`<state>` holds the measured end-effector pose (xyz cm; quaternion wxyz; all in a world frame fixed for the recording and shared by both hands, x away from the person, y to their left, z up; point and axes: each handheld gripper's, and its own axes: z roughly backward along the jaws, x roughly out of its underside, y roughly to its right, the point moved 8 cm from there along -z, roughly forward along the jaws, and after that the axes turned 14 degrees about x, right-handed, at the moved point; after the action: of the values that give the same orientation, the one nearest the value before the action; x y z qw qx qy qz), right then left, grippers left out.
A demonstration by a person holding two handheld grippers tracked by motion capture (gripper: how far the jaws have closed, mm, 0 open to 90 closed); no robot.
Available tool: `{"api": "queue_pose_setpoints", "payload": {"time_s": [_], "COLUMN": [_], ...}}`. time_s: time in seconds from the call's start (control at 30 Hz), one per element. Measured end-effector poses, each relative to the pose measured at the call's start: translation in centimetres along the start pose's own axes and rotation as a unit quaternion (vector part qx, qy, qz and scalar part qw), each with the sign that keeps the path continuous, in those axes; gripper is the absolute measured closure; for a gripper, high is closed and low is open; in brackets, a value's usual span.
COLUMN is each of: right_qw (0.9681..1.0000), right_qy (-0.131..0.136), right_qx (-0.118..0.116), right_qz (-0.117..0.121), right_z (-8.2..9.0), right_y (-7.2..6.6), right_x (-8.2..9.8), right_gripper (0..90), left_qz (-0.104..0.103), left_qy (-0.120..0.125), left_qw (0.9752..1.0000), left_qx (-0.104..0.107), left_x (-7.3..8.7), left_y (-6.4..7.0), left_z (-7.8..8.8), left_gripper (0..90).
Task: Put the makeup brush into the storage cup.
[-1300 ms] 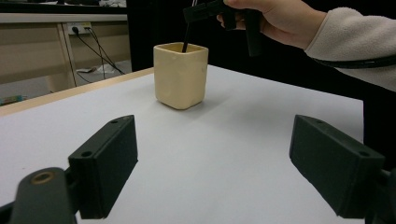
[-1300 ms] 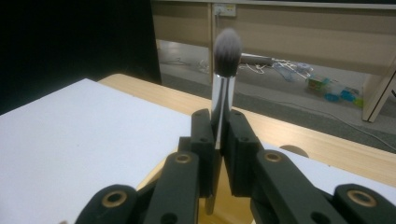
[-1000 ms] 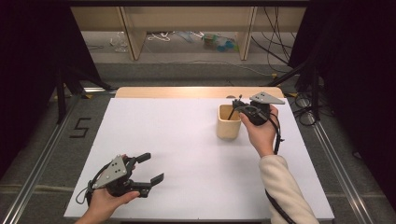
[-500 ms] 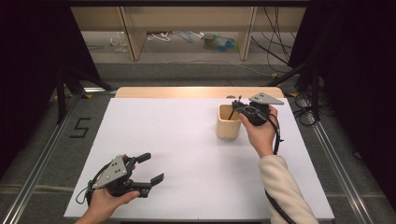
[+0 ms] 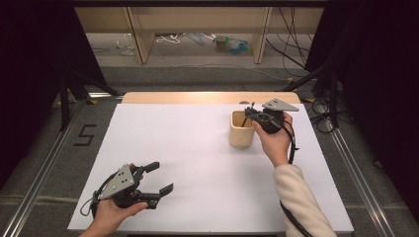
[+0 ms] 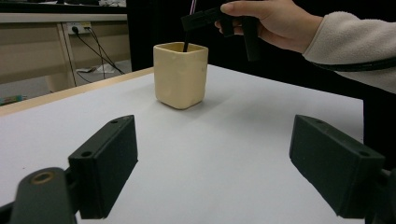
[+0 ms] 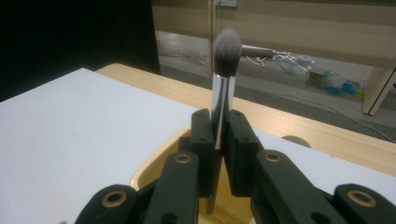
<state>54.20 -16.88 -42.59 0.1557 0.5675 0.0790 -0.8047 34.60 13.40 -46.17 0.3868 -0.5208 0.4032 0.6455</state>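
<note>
A cream square cup [image 5: 241, 129] [image 6: 180, 73] stands on the white table top at the right rear. My right gripper [image 5: 248, 114] [image 7: 218, 140] is over the cup's rim, shut on a makeup brush [image 7: 223, 93] with a silver ferrule and grey bristles pointing up. The brush's dark handle [image 6: 186, 44] reaches down into the cup. My left gripper [image 5: 160, 177] [image 6: 212, 163] rests near the front left of the table, its jaws open and nothing between them, facing the cup.
The white board [image 5: 188, 148] lies on a wooden table whose far edge [image 5: 207, 97] shows behind the cup. Beyond it are wooden shelf legs, cables and litter on the floor [image 5: 227, 43]. Black curtains stand at both sides.
</note>
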Motion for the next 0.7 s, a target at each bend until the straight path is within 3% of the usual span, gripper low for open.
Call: {"api": "queue_pose_setpoints", "payload": {"time_s": [0.47,0.63,0.7], "right_qw": [1.0,0.9999,0.9999], "right_qy": [-0.004,-0.011,-0.013], "right_qx": [-0.002,-0.006,0.0], "right_qz": [0.008,-0.001,0.007], "right_z": [-0.35,-0.35,-0.34], "right_y": [-0.17,-0.37,-0.17], "right_x": [0.47,0.62,0.69], "right_gripper": [83.6,83.6,83.6], "left_qz": [0.0,0.0,0.001], "left_qy": [-0.001,-0.001,-0.001], "left_qw": [1.0,1.0,1.0], "left_qx": [0.0,0.0,0.0], "left_x": [0.02,0.02,0.03], "left_y": [-0.02,-0.02,-0.01], "left_z": [0.01,0.01,0.0], "left_gripper": [15.1,15.1,15.1]}}
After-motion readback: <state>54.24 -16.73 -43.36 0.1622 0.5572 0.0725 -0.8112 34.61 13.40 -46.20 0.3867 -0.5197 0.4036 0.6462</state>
